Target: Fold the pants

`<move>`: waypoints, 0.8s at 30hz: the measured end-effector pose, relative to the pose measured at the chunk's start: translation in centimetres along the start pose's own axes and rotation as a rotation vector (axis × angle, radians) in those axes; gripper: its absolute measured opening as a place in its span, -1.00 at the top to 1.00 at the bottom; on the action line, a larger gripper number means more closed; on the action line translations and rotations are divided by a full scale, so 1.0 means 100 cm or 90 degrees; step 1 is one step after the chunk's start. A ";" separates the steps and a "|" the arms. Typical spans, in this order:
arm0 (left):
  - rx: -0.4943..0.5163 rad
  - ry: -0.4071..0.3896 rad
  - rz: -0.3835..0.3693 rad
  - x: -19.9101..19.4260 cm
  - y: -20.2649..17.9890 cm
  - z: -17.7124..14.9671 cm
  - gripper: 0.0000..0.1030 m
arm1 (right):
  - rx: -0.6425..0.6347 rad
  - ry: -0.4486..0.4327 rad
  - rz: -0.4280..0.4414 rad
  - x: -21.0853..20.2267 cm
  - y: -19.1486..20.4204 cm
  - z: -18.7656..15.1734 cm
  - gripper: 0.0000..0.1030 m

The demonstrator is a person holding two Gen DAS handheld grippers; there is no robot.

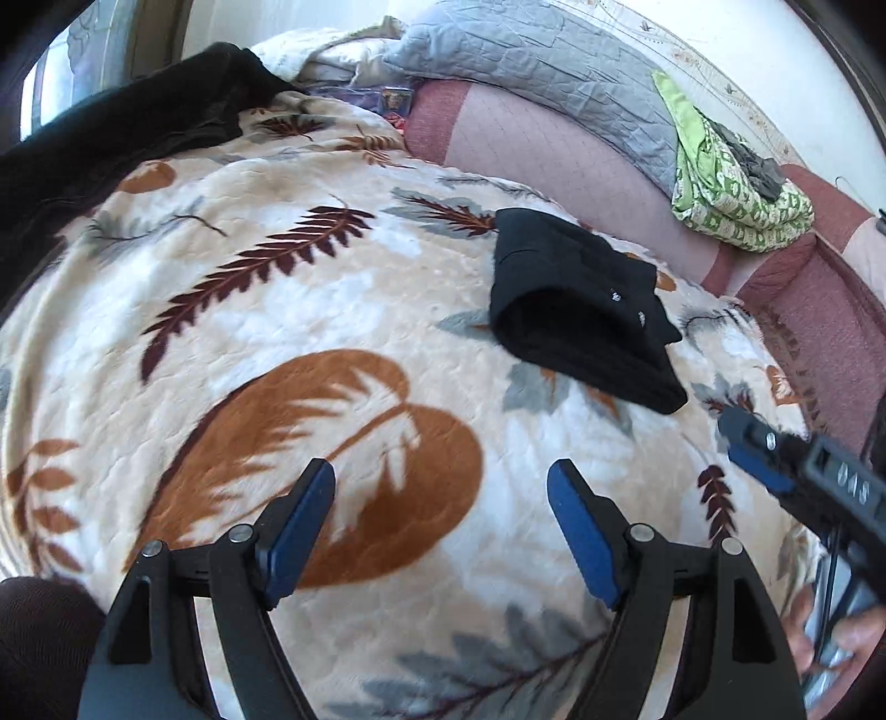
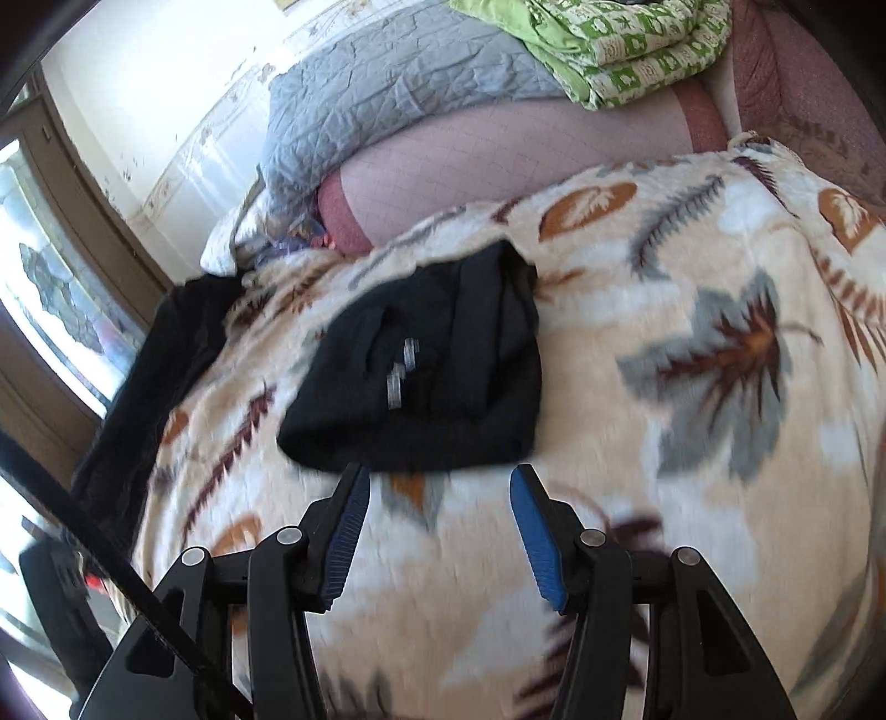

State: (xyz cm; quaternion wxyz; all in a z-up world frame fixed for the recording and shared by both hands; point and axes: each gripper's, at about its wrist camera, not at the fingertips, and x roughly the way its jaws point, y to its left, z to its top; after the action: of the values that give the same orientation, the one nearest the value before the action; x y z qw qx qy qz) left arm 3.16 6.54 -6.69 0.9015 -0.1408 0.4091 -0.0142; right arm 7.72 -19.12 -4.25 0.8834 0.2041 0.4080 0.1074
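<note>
Black pants [image 1: 581, 310] folded into a compact bundle, lying on leaf-print blanket [image 1: 310, 310], ahead and to the right of the left gripper [image 1: 441, 526], well apart from it. Left gripper spread wide, blue pads [image 1: 302, 531] empty, hovering over the orange leaf. Right gripper [image 1: 742, 443] visible at the right edge of the left view, just below-right of the bundle, near its corner, not touching. From the right wrist view: pants [image 2: 432, 376] directly ahead of the right gripper [image 2: 437, 498], fingertips just short of the bundle's near edge, contact not clear; jaws apart, nothing between them. Two small silver marks on top of the fold. Blur in the right view. Beyond the pants: pink sheet [image 2: 470, 171], gray quilted cover [image 2: 387, 94], green patterned cloth [image 2: 620, 50]. Another black garment [image 1: 111, 144] far left of the left gripper, at the blanket's edge.
</note>
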 end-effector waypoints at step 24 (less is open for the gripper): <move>0.109 0.029 0.082 0.005 -0.029 -0.016 -0.52 | -0.048 -0.008 -0.099 -0.015 -0.006 -0.058 -0.24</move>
State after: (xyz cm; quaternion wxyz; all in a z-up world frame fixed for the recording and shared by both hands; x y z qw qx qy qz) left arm 2.58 3.30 -7.29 0.8999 -0.0359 0.4347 0.0059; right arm 2.36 -18.62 -6.92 0.8985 0.1393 0.4129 0.0523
